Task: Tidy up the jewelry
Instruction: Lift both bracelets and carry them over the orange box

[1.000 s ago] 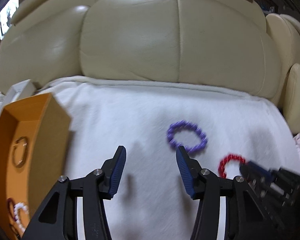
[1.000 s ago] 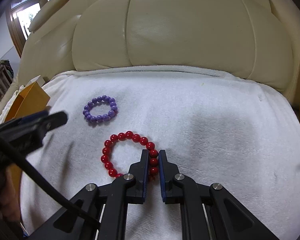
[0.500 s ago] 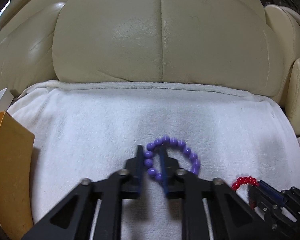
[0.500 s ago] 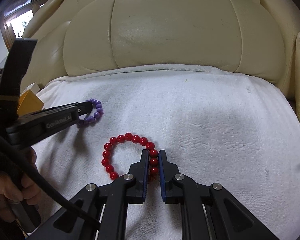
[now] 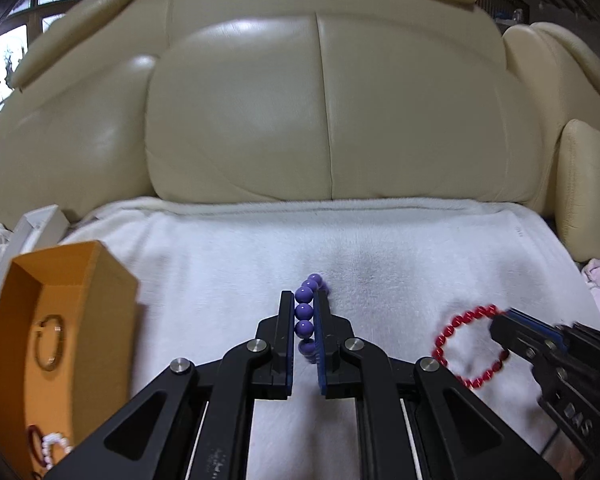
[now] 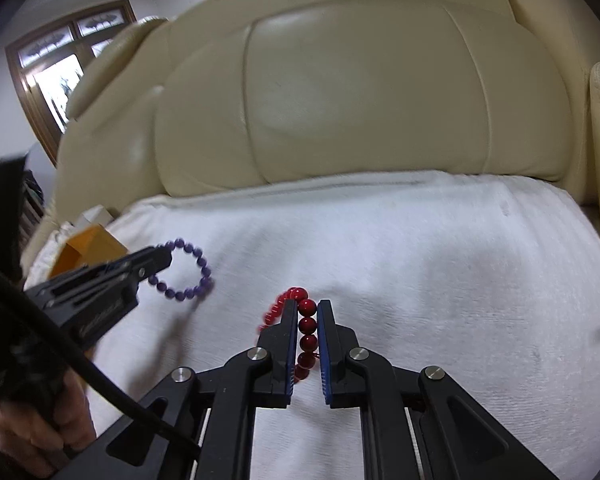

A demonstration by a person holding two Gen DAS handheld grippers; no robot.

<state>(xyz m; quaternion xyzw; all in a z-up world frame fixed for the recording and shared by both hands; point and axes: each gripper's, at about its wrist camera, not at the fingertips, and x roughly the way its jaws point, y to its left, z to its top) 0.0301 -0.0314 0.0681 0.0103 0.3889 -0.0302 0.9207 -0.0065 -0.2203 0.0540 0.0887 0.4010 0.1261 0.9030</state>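
Observation:
My left gripper (image 5: 304, 295) is shut on a purple bead bracelet (image 5: 305, 312), which hangs lifted off the white towel (image 5: 400, 248). In the right wrist view that bracelet (image 6: 192, 276) dangles as a ring from the left gripper (image 6: 162, 258). My right gripper (image 6: 305, 304) is shut on a red bead bracelet (image 6: 307, 326), also raised above the towel. The left wrist view shows the red bracelet (image 5: 456, 348) hanging from the right gripper (image 5: 500, 324) at the right. An orange box (image 5: 76, 280) sits at the left with a bronze ring (image 5: 51, 342) and other bracelets (image 5: 48, 444) inside.
The towel covers the seat of a cream leather sofa (image 5: 320, 120). A white box lid (image 5: 40, 224) lies behind the orange box. A person's hand (image 6: 32, 432) holds the left gripper's handle. A window (image 6: 56, 76) is at the far left.
The left gripper shut on the purple bracelet and lifted it off the towel. The right gripper, still shut on the red bracelet, raised it too.

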